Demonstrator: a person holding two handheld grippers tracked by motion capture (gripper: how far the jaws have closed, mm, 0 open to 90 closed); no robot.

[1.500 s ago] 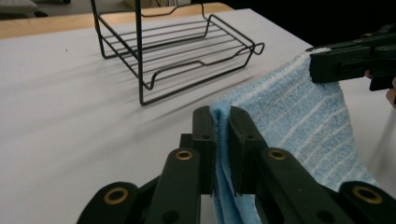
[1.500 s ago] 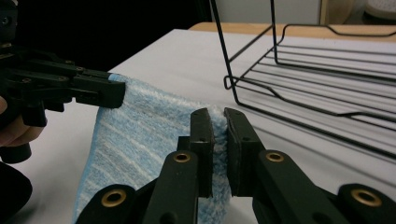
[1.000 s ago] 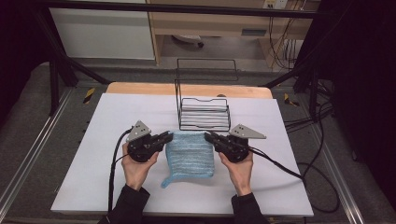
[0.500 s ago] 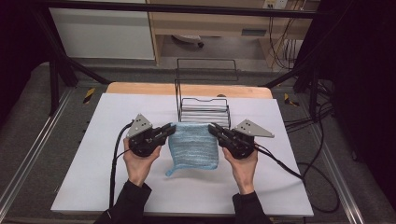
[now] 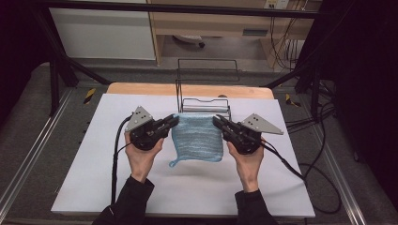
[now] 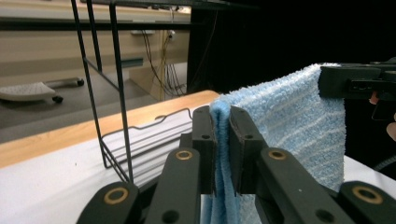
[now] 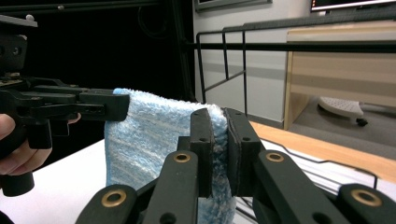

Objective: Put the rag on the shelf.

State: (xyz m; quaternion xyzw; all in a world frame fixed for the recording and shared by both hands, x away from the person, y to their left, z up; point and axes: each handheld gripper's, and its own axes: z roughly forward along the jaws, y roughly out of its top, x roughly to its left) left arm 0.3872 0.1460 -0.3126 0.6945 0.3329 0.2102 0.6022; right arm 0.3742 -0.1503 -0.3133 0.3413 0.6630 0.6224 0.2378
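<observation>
My hands: I come in from the near edge of the table (image 5: 84, 187), well short of the wire rack (image 5: 205, 107), one gripper in each.
Left gripper (image 5: 173, 121): I have its jaws nearly closed, pinching the towel's upper left corner; in the left gripper view the terry is squeezed between the two pads.
Right gripper (image 5: 217, 120): same here, jaws clamped tight on the upper right corner, fabric bulging over the pads in the right gripper view.
Towel (image 5: 197, 138): light blue, striped, it hangs flat between my grippers, off the table, just in front of the rack, its hanging loop dangling at the lower left.
Wire rack: black, with a tall back frame, directly behind the towel at the table's far side.
Doing it well: I judge I should keep both corners level and the top edge taut, carry it high enough to clear the rack's front rail, and let go of neither corner before it drapes.
</observation>
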